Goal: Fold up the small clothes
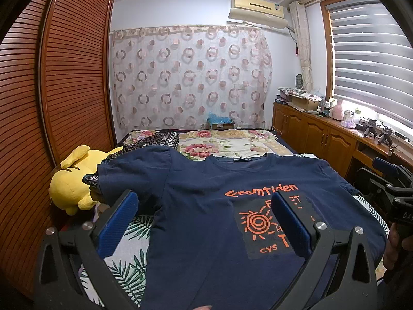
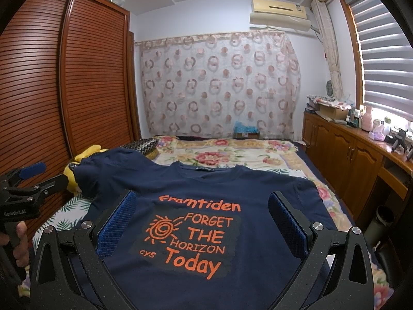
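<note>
Left gripper (image 1: 205,217): spread wide, nothing between its blue pads – it hangs over the shirt's left-of-centre area in the lower part of its own view.
Right gripper (image 2: 202,214): also spread wide and empty, framing the orange print at the lower centre of its view.
T-shirt (image 2: 206,188): navy, front up, lying flat on the bed with the collar toward the top of the frame; hem cut off by the lower edge.
Left sleeve edge (image 1: 108,178): rests against a yellow plush toy (image 1: 69,183) at mid-left.
Right sleeve edge (image 2: 309,188): near the bed's right side, above the floor gap.
Bed (image 2: 232,152): floral blanket lies bare beyond the collar – open room there.
Wardrobe (image 2: 64,77): slatted doors close along the left.
Cabinets (image 2: 348,144): line the right, under the window.
</note>
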Demonstrator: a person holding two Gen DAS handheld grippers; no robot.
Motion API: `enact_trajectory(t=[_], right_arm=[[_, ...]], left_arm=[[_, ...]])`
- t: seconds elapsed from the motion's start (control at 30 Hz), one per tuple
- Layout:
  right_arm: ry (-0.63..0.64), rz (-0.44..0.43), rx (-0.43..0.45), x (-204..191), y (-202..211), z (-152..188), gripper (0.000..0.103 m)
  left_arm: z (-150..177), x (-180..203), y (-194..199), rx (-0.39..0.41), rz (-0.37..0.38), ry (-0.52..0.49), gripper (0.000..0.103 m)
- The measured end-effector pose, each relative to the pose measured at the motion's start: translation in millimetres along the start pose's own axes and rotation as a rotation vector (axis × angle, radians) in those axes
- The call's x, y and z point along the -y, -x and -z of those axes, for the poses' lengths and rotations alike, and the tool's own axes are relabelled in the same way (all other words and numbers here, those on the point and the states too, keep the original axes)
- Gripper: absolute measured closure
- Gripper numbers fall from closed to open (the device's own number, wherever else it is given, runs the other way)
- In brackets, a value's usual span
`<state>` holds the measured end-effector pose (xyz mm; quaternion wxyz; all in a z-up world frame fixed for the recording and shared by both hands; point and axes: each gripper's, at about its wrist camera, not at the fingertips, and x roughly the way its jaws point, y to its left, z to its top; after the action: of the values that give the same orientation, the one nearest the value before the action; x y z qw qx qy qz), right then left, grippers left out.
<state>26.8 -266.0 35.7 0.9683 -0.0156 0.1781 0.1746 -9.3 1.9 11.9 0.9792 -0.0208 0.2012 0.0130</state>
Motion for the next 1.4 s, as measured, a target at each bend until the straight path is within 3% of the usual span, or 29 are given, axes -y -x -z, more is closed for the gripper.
enact_trajectory(t=[1.4], right_arm=[[-0.001,-0.001,0.002,0.5,0.2,0.0,0.0]], left_arm=[[-9.5,5.1,8.6,0.011,-0.001,-0.01,0.0]])
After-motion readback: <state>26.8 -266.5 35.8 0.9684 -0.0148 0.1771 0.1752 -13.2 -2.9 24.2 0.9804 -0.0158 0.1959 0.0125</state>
